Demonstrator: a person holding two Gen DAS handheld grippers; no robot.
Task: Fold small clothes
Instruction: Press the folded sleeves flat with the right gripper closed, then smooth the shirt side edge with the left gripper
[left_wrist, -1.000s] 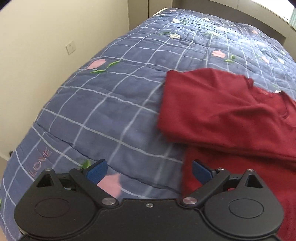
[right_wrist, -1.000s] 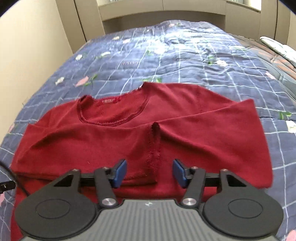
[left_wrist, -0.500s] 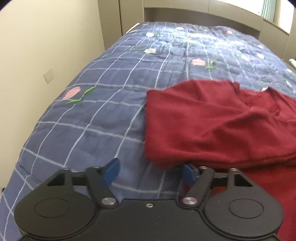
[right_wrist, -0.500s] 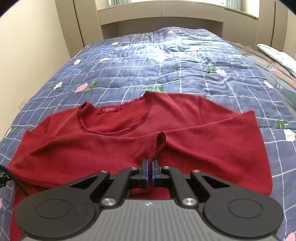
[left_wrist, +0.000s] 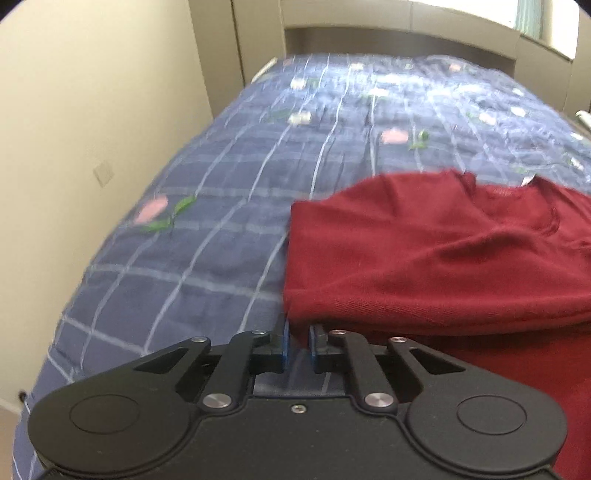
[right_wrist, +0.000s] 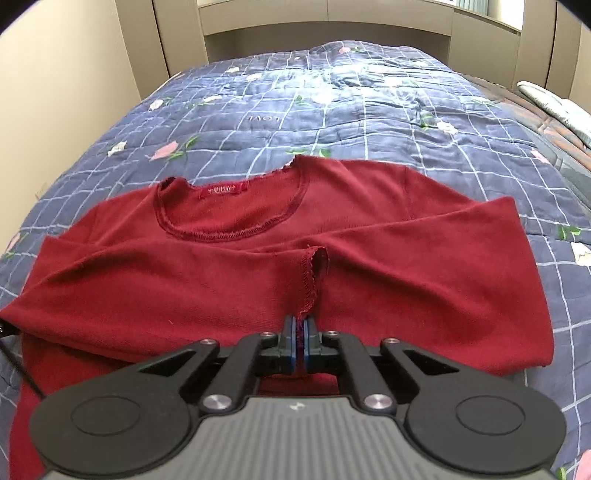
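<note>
A dark red long-sleeved shirt (right_wrist: 229, 280) lies on the blue checked quilt (right_wrist: 332, 110), neckline away from me, both sleeves folded across the chest. My right gripper (right_wrist: 300, 345) is shut on the sleeve cuffs (right_wrist: 308, 291) at the shirt's middle. In the left wrist view the shirt (left_wrist: 424, 258) fills the right side. My left gripper (left_wrist: 298, 345) is nearly closed on the shirt's folded left corner; the cloth sits between its blue pads.
The quilt (left_wrist: 229, 221) covers a bed. A cream wall (left_wrist: 74, 129) runs close along the left. A headboard (right_wrist: 325, 22) is at the far end. A pillow (right_wrist: 554, 107) lies at far right.
The right gripper closed on the sleeve cuffs. The left gripper moved right to the shirt's folded corner and closed on it. Both cameras rose slightly.
</note>
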